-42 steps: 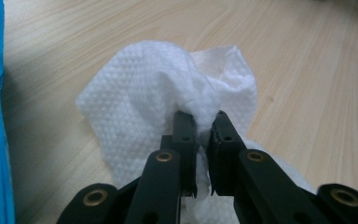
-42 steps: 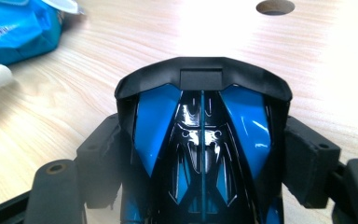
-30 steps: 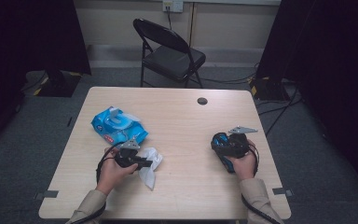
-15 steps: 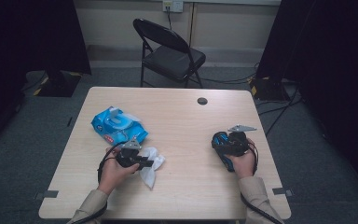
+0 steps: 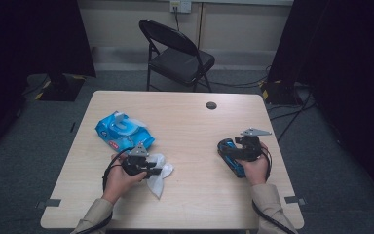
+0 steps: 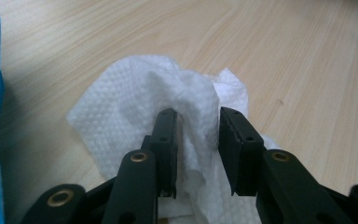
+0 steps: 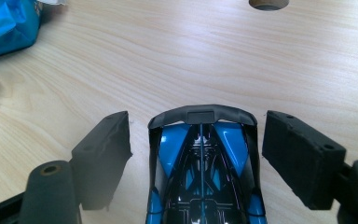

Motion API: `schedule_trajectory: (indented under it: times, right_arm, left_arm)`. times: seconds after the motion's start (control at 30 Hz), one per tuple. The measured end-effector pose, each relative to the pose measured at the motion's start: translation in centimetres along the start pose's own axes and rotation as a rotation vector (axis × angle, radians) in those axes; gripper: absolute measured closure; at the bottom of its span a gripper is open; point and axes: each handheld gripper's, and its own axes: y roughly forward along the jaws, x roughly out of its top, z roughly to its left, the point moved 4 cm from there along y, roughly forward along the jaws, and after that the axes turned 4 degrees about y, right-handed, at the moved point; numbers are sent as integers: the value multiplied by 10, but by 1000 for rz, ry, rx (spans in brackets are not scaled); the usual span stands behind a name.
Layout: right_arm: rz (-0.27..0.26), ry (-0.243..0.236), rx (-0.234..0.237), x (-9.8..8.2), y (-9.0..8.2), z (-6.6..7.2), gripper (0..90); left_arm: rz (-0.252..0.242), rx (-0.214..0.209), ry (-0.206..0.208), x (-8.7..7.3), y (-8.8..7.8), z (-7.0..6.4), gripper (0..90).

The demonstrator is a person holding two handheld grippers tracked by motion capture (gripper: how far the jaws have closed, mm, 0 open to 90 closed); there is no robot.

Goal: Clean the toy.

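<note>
We see a white wipe (image 6: 168, 93), a crumpled sheet with a fine dimpled weave, lying on the pale wood surface (image 5: 199, 126) just beside the blue wipe packet (image 5: 122, 130). In the high view it stretches from the left gripper (image 5: 161, 170) toward the near edge of the surface, its long axis slanting slightly left. In the left gripper view a raised fold of it stands between the two black fingers (image 6: 165, 135). The fingers have just been opening; a gap now shows between the fold and the finger on the right of that view, while the cloth lies against the other finger. So they are slightly spread, with the wipe between them but not pinched.

The second thing is a blue and black toy car (image 7: 204, 163), glossy, with a dark grey wing across the end that faces away from the right gripper's camera. Its long axis runs straight along the right gripper (image 7: 196, 140), and in the high view it slants up and to the left across the surface. It sits midway between that gripper's fingers (image 7: 105, 154), which are spread wide, with bare wood showing on both sides of the car. We cannot tell what supports the car's hidden near end. It lies toward the right side of the surface, well apart from the wipe, with a round cable hole (image 5: 211, 105) farther off.
</note>
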Motion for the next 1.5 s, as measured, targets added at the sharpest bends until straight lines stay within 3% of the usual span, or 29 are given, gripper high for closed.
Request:
schedule_trajectory:
  times: [0.37, 0.57, 0.77, 1.0, 1.5]
  right_arm:
    - [-14, 2, 16, -2, -10, 4, 206]
    - [-1, -11, 20, -5, -11, 7, 177]
    - [-6, -8, 35, -6, -16, 9, 146]
    - [5, -22, 53, -8, -19, 13, 134]
    - [0, -63, 94, -11, -32, 24, 127]
  left_arm:
    - [-9, -2, 7, 7, -3, -1, 659]
    - [-11, -14, -8, 11, -4, -2, 575]
    - [-19, 8, -4, 18, -7, -3, 359]
    - [-3, 25, -4, 20, -15, -3, 223]
    - [-22, 6, -7, 20, -30, -6, 173]
